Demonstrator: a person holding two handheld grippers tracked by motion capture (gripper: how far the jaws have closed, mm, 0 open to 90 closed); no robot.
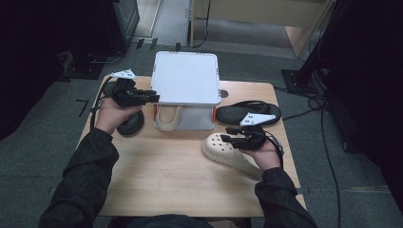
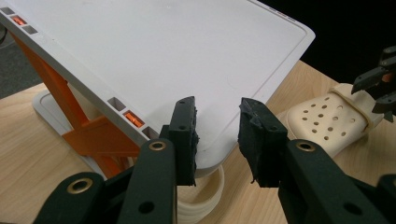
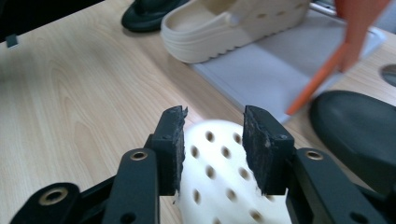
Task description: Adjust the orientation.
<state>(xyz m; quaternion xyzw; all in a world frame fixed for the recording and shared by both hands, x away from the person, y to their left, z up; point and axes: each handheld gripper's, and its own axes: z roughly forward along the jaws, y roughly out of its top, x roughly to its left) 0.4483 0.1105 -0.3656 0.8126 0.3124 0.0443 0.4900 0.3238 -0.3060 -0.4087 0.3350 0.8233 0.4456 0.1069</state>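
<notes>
A cream perforated clog point(image 1: 223, 153) lies on the table at the right. My right gripper point(image 1: 226, 134) hovers open just over its toe point(image 3: 219, 182), one jaw on each side, gripping nothing. A second cream clog point(image 1: 167, 119) sits on the lower shelf of a white rack point(image 1: 186, 78) with orange struts point(image 2: 81, 133). My left gripper point(image 1: 154, 97) is open at the front left corner of the rack's top shelf point(image 2: 154, 60), with that edge just beyond its jaws. From the left gripper view the table clog point(image 2: 327, 123) lies off to the right.
A black slipper point(image 1: 248, 113) lies right of the rack, close to my right gripper. A black shoe point(image 1: 131, 123) rests under my left hand, left of the rack. The table's light wood point(image 1: 166, 175) is bare in front. Cables run over the floor at the right.
</notes>
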